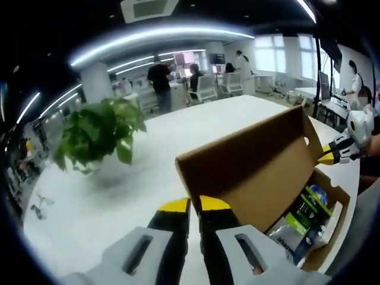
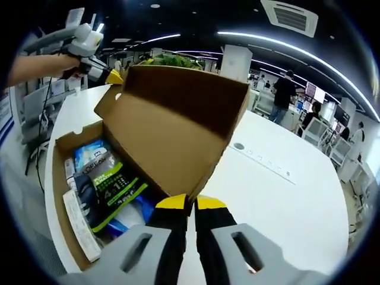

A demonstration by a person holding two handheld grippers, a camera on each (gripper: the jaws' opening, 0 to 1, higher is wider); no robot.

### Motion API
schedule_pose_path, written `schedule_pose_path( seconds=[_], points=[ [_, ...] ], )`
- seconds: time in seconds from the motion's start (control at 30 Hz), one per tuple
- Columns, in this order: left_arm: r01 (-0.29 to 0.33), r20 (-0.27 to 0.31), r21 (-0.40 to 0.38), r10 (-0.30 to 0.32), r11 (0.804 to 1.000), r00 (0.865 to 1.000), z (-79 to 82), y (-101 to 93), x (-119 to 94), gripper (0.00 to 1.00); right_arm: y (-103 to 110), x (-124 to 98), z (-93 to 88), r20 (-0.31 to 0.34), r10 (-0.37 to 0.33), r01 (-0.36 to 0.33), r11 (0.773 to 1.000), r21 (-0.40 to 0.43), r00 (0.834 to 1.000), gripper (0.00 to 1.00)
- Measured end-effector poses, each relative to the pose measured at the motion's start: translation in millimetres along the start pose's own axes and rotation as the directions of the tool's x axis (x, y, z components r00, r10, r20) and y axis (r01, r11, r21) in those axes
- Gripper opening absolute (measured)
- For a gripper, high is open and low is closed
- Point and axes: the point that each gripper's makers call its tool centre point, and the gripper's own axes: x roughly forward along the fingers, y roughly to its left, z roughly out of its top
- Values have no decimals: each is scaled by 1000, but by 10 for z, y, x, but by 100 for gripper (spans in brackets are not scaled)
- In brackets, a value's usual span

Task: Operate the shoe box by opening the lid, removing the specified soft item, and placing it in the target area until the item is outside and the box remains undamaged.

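Cardboard lid (image 2: pixel 178 127) pinched by both grippers (image 1: pixel 195 205) (image 2: pixel 190 203); a packet (image 2: pixel 113 184) inside reads "4:1".

Both views face the box lid (image 1: pixel 249 163) closely, from opposite ends.

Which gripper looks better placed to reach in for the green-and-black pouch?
Right, probably. Both grippers pinch the raised lid, but the right gripper sits directly beside the open shoe box, with the green-and-black pouch just past its jaws. The left gripper sees the pouch partly behind the lid.
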Motion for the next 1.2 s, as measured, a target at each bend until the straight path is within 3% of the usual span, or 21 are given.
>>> schedule_pose_path(
  seconds=[0.3,0.87,1.03,1.2],
  points=[
    [-17,-12,-18,16,1000,1000,-26,3,59,2,-10,21,9,-12,-4,4,1000,-28,1000,2],
    [-15,-91,-105,6,994,996,-535,-189,-66,2,-45,75,-1,-38,-16,15,1000,-18,999,2],
    [-12,-106,-110,0,994,994,-636,-223,-64,1,-50,83,0,-48,-14,12,999,-29,999,2],
    [-14,-108,-120,1,993,994,-635,-219,-61,1,-54,97,-3,-56,-13,11,999,-43,998,3]
  ],
)
